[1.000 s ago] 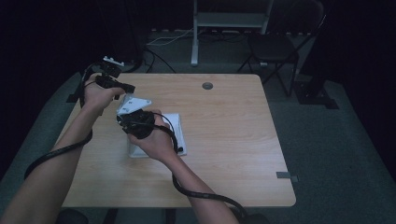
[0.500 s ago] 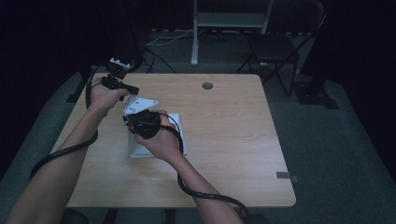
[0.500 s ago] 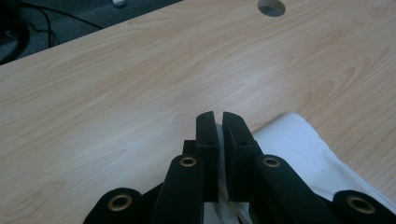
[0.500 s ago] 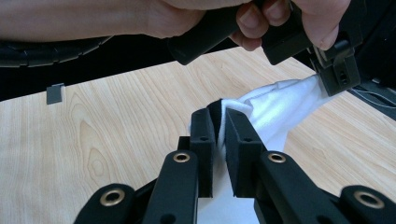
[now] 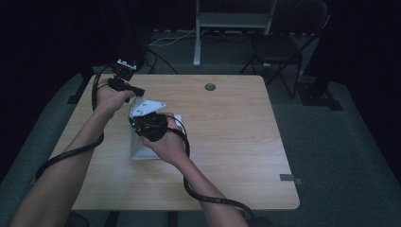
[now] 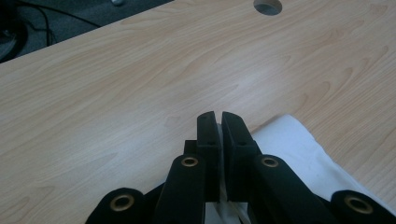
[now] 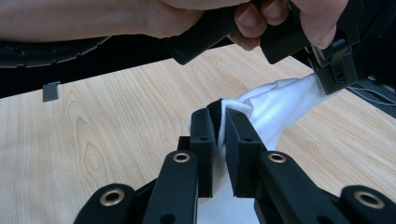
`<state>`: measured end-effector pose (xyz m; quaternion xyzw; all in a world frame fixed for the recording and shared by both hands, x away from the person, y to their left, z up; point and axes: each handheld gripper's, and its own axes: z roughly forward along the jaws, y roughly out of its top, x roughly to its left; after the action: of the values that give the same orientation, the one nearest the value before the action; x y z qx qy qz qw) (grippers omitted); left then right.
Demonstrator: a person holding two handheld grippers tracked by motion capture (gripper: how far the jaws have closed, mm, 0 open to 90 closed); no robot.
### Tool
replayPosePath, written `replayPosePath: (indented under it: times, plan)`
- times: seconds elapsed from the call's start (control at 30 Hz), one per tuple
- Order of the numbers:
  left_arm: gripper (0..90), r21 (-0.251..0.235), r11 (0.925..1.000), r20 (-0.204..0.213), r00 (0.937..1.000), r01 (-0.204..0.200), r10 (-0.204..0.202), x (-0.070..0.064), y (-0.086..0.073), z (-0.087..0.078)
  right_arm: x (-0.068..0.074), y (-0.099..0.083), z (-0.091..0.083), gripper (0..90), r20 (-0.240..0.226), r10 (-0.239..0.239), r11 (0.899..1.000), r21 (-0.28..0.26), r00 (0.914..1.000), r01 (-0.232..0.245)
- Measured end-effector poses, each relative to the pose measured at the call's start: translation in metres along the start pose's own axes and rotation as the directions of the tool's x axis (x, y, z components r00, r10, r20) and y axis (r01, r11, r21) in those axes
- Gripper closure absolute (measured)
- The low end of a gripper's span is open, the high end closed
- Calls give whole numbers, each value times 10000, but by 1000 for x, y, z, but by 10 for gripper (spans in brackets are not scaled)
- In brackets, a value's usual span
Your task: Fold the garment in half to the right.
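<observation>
A white cloth (image 5: 142, 152) lies on the left half of the wooden table (image 5: 227, 142), with its far edge pulled up off the surface. My left gripper (image 5: 139, 91) is shut on one raised corner; in the left gripper view the jaws (image 6: 218, 128) are pressed together with cloth (image 6: 289, 144) trailing to their right. Just nearer the person, my right gripper (image 5: 142, 119) is shut on the cloth too. In the right gripper view its jaws (image 7: 222, 126) pinch a fold of cloth (image 7: 275, 105) that stretches across to the left gripper (image 7: 337, 70).
A round cable hole (image 5: 210, 87) sits near the table's far edge, and a small grey tag (image 5: 289, 178) lies near the right front corner. A chair (image 5: 283, 47) and a metal stand (image 5: 231, 21) are behind the table. Cables trail from both grippers.
Both hands have shifted slightly to the right, and the cloth's held edge has risen and pulled taut between the grippers.
</observation>
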<state>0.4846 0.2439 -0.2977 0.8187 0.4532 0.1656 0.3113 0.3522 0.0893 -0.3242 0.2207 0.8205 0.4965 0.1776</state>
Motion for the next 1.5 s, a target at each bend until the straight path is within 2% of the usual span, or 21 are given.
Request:
replayPosePath:
  times: [0.2,0.7,1.5]
  plan:
    - [866,-88,9999,40,10000,53,-52,-5,2,3,-3,-4,-4,824,70,6,10000,57,10000,-6]
    - [865,-61,9999,218,9997,-105,107,-18,4,14,-8,-13,-10,824,136,28,9999,157,9999,-30]
    - [865,2,9998,352,9992,-212,212,-27,5,24,-14,-27,-16,824,275,249,9994,214,9993,-254]
